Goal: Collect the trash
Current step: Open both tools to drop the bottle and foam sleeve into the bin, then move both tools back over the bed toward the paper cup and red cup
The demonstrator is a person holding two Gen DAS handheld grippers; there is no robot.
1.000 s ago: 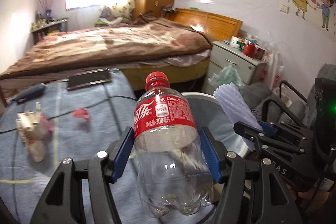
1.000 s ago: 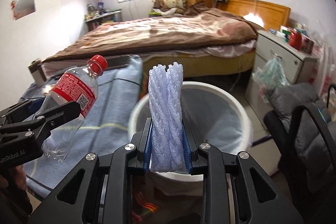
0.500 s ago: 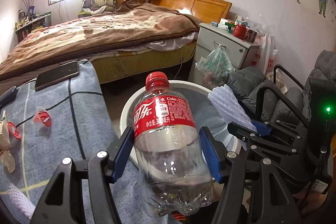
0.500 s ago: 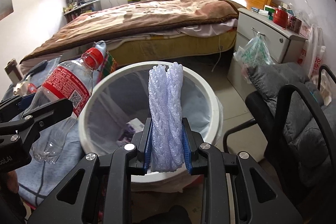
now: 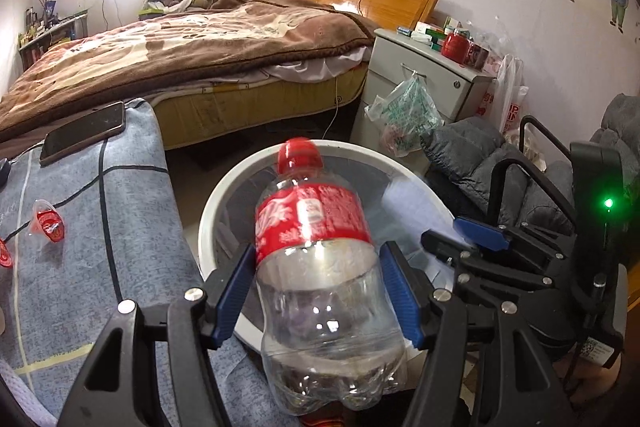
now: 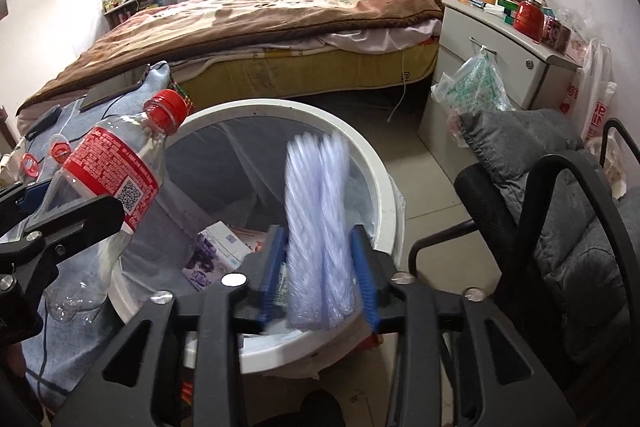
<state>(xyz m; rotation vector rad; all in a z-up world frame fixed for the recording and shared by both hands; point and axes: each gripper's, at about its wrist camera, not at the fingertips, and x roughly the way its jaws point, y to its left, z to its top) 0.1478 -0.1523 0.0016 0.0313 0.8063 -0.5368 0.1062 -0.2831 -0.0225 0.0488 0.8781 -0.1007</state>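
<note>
Whereas half a second ago both grippers clamped their loads, the left gripper [image 5: 316,291] now has its pads spread clear of the blurred plastic bottle [image 5: 320,267], and the right gripper [image 6: 318,267] stands parted from the blurred lilac foam sleeve [image 6: 318,223]. Both items sit over the white bin [image 6: 384,187], beside the grey-covered table [image 5: 132,211].
</note>
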